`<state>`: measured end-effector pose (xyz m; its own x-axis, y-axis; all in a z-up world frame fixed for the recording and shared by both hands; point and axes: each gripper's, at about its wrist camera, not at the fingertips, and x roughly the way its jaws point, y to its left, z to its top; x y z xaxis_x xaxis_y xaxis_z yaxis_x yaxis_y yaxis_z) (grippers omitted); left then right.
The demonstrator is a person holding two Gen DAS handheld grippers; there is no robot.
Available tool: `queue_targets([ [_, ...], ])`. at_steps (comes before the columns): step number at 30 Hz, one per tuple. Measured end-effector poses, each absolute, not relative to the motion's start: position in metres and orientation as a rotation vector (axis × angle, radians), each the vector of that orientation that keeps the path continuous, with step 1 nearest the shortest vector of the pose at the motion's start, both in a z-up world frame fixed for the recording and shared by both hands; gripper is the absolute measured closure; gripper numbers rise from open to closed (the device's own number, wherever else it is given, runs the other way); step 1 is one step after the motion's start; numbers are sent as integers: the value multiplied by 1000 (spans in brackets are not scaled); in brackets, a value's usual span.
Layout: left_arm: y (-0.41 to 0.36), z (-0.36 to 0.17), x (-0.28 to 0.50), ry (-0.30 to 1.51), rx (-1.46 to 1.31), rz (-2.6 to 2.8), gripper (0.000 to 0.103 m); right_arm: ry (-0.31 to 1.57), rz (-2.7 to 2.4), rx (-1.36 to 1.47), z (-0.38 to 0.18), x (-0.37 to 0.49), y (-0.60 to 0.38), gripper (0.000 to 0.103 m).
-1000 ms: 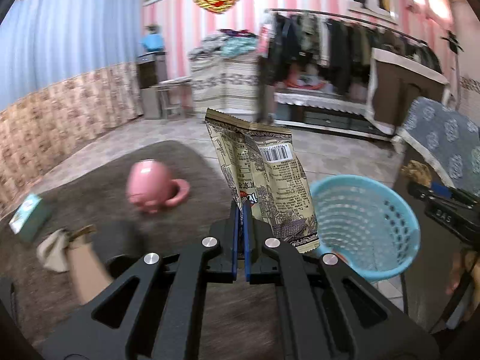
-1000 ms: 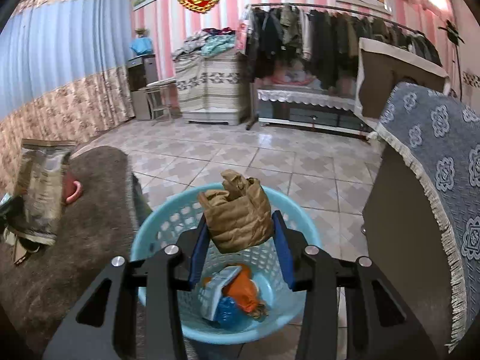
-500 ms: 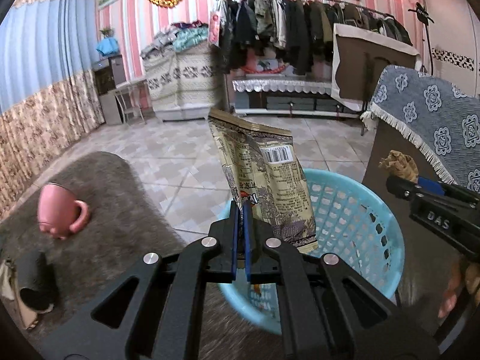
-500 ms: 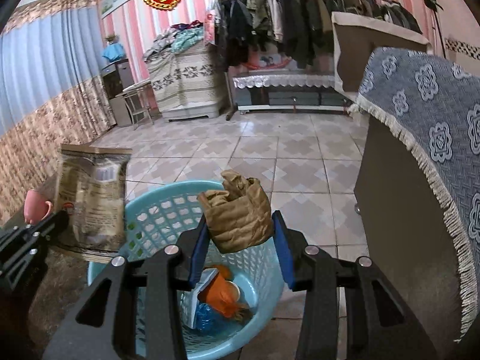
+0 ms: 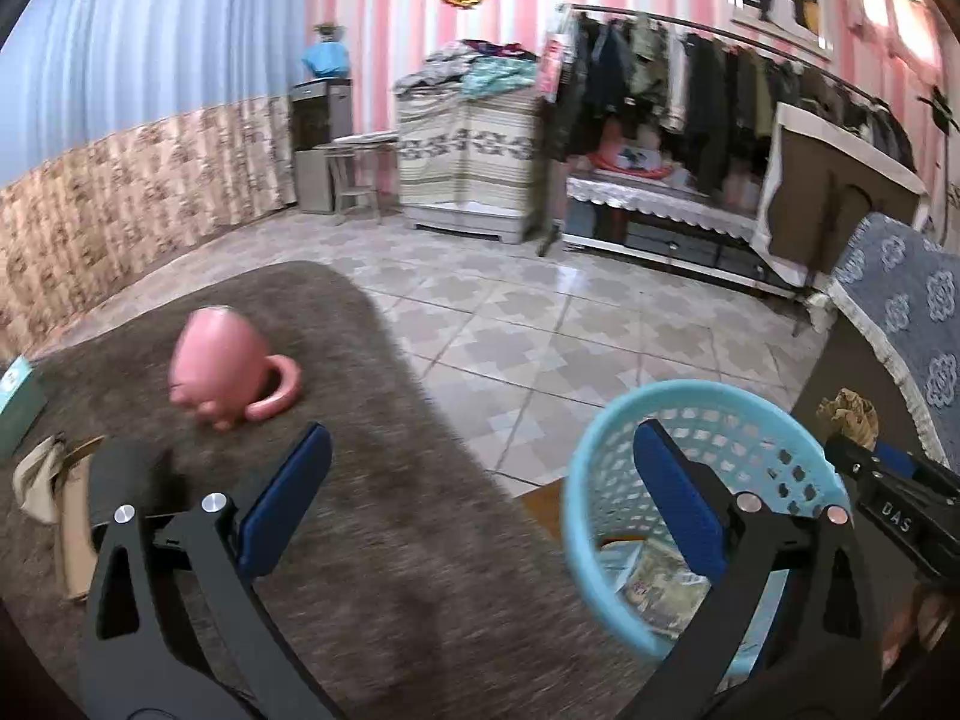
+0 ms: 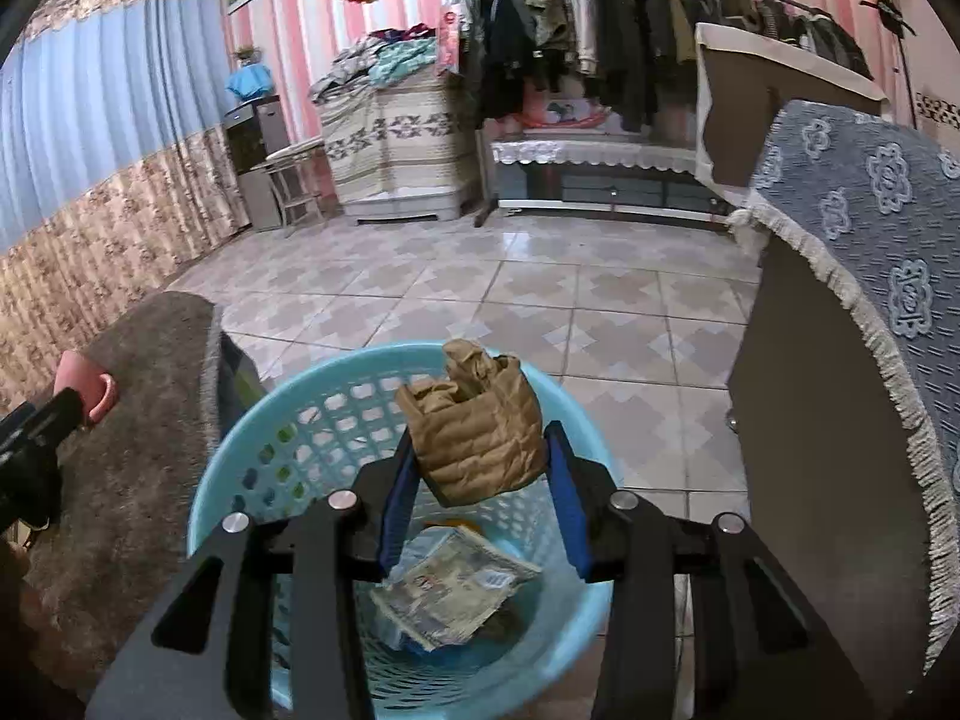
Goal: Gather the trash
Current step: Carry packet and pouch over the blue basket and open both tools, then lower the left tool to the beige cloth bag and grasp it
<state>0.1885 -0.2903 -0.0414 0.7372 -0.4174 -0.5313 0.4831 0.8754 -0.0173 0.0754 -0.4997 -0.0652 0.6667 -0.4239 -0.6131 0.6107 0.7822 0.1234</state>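
Observation:
The printed snack bag (image 6: 459, 585) lies inside the light blue basket (image 6: 252, 450), on top of other trash. My left gripper (image 5: 480, 468) hangs over the rug edge beside the basket (image 5: 600, 456), its jaws opening wide with nothing between them. In the left wrist view the bag (image 5: 651, 585) shows through the basket's opening. My right gripper (image 6: 480, 450) is over the basket, shut on a crumpled brown paper bag (image 6: 474, 426). That paper bag (image 5: 849, 411) and the right gripper also appear at the right edge of the left wrist view.
A pink mug (image 5: 222, 369) lies on its side on the brown rug (image 5: 360, 540). A dark slipper (image 5: 123, 474) and cloth lie at the rug's left. A cabinet with a grey fringed cloth (image 6: 870, 228) stands right of the basket. Tiled floor (image 6: 540, 288) stretches beyond.
The left gripper opened and let the snack bag drop into the basket, then swung left toward the rug. The right gripper sank slightly over the basket, still holding the paper bag.

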Motion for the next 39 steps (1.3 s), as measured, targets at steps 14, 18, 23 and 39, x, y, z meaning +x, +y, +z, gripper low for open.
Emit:
queue_targets([
  [14,-185,-5,171,445,162,-304,5,574,-550,276,-52,95,-462,17],
  [18,-153,-2,168,446,148,-256,5,545,-532,270,-43,91,-457,15],
  [23,-104,0,164,454,138,-183,5,538,-440,243,-33,93,-437,15],
  [39,21,-39,215,614,79,6,5,534,-255,164,-16,127,-331,15],
])
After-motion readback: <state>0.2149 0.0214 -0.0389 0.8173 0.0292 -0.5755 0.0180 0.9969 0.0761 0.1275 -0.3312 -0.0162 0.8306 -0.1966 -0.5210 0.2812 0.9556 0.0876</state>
